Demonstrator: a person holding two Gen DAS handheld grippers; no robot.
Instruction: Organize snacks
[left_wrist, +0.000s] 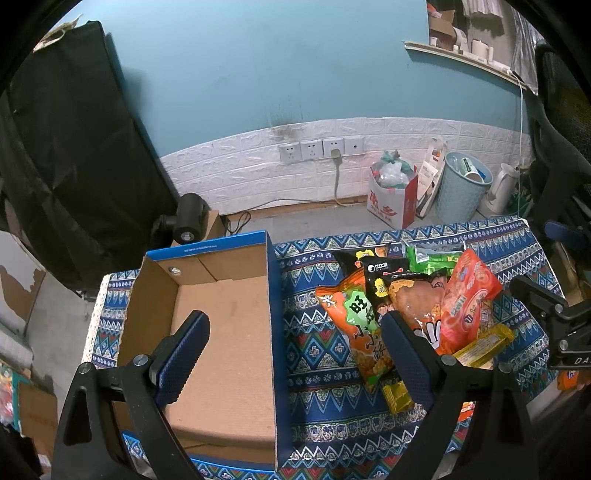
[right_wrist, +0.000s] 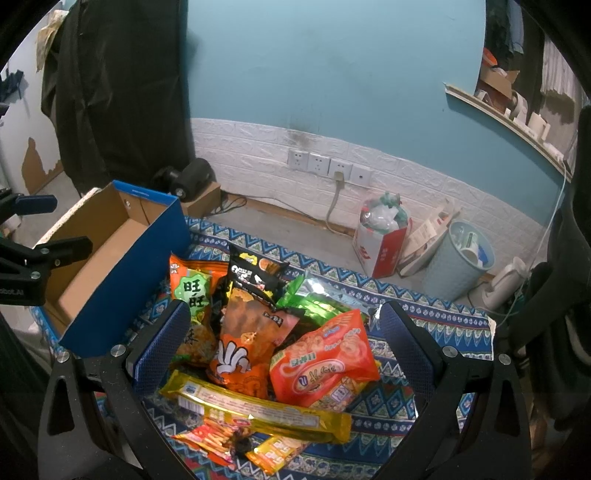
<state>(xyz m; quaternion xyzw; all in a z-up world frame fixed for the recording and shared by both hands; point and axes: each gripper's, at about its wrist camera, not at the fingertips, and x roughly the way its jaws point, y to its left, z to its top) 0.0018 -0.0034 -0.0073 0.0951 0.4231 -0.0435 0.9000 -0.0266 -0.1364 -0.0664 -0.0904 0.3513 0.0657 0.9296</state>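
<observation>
- Cardboard box: set on patterned cloth, left of snacks.
- Left gripper: spread wide, nothing held.
- Right gripper: spread wide over snacks, nothing held.

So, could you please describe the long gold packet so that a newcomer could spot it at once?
Start at the blue cardboard box on the patterned cloth; the snack pile lies to its right. The long gold packet lies across the pile's near edge, the only long, narrow, shiny gold wrapper there.
</observation>
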